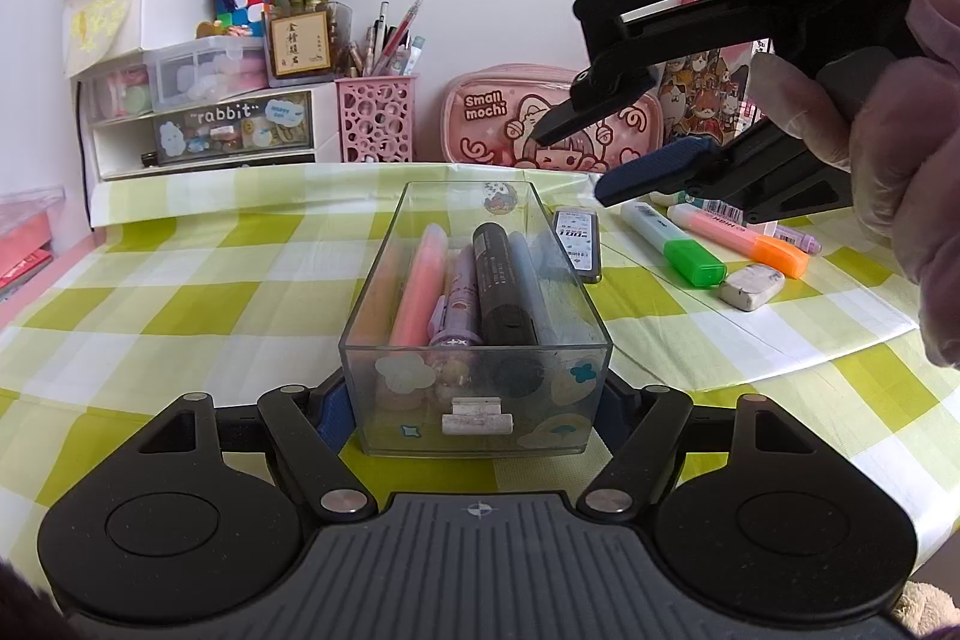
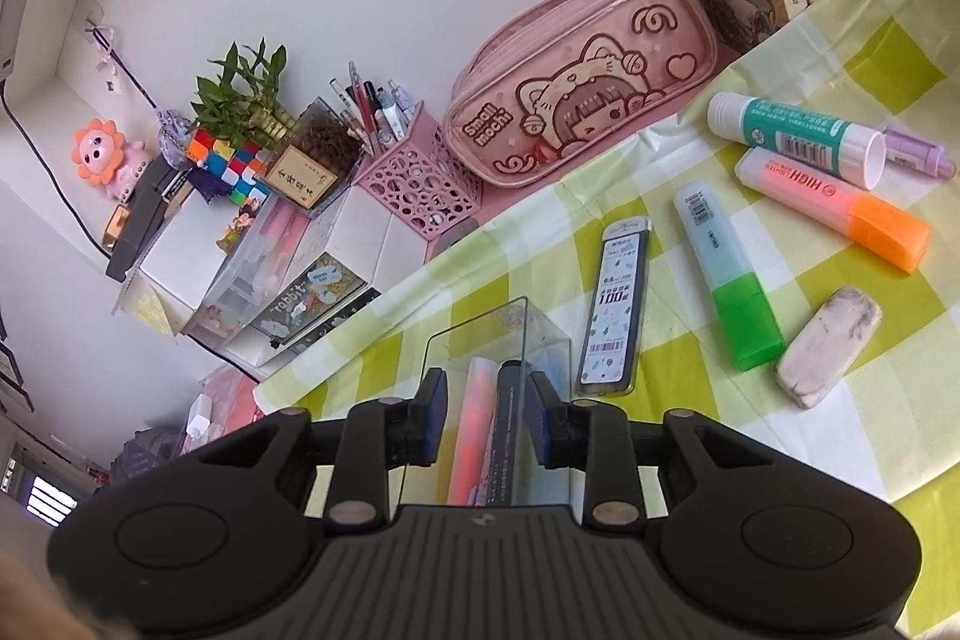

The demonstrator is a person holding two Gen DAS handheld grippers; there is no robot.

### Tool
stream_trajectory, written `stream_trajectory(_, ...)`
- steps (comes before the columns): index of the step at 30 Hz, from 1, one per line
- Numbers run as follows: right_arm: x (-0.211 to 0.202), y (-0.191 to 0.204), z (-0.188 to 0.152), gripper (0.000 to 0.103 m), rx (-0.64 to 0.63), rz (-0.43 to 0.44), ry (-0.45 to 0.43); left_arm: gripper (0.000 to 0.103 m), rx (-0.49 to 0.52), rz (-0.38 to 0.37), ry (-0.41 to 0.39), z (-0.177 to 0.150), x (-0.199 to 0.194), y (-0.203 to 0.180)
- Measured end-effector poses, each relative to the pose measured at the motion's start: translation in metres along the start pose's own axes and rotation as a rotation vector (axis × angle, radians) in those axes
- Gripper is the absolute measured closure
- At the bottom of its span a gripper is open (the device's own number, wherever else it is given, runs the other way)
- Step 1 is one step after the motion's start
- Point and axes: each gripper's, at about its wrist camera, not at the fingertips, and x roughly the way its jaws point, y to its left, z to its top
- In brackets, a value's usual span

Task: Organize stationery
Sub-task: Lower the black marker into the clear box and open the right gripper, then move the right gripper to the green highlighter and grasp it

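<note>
The left gripper [image 1: 474, 415] grips the near end of the clear plastic organizer box [image 1: 474, 376], one finger against each side wall, and holds it flat on the green-checked tablecloth [image 1: 180, 280]. The box already contains a pink highlighter [image 1: 417, 292], a lilac pen [image 1: 459, 304], a black marker [image 1: 501, 286] and a grey-blue pen beside it.

The right gripper [image 1: 585, 163] hangs above the far right corner of the box with its jaws parted and nothing between them. Its own camera confirms this: both blue pads stand apart over the box opening.

Items outstanding, all loose on the cloth to the right of the box: a pencil-lead case [image 2: 615, 304] just beside the wall, a green-capped highlighter [image 2: 729, 280], an orange-capped highlighter [image 2: 834, 208], a worn eraser [image 2: 828, 346], a glue stick [image 2: 795, 136] and a small lilac item [image 2: 915, 151].

Assessment: the next pickup is likely the lead case or green highlighter. Recommended practice: close across the narrow body at mid-length, lift level, align the item with the long axis of the box, and let go low to avoid bounce. The left grip should not slacken, since the box is light and slides easily.
</note>
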Motion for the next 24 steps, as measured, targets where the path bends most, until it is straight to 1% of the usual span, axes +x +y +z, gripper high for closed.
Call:
stream_trajectory(4,-0.009,-0.013,0.001,0.035,-0.002,-0.049,-0.029,0.030,-0.001,0.000,0.000,0.000,0.000,0.000)
stream_trajectory(8,-0.016,-0.025,-0.001,0.031,-0.066,-0.156,-0.080,0.030,0.000,0.000,0.000,0.000,0.000,0.000)
stream_trajectory(12,-0.019,-0.030,-0.003,0.031,-0.172,-0.251,-0.111,0.030,0.000,0.000,0.000,0.000,0.000,0.000)
stream_trajectory(15,-0.015,-0.026,-0.009,0.031,-0.312,-0.320,-0.155,0.030,0.000,0.000,0.000,0.000,0.000,0.000)
stream_trajectory(18,-0.004,-0.021,-0.014,0.031,-0.428,-0.352,-0.159,0.030,0.000,-0.001,0.000,0.000,0.000,0.000)
stream_trajectory(22,0.011,-0.015,-0.019,0.032,-0.541,-0.372,-0.147,0.030,0.000,-0.001,0.000,0.000,0.000,0.000)
stream_trajectory(24,0.019,-0.013,-0.019,0.035,-0.596,-0.387,-0.140,0.030,0.000,-0.001,0.000,0.000,0.000,0.000)
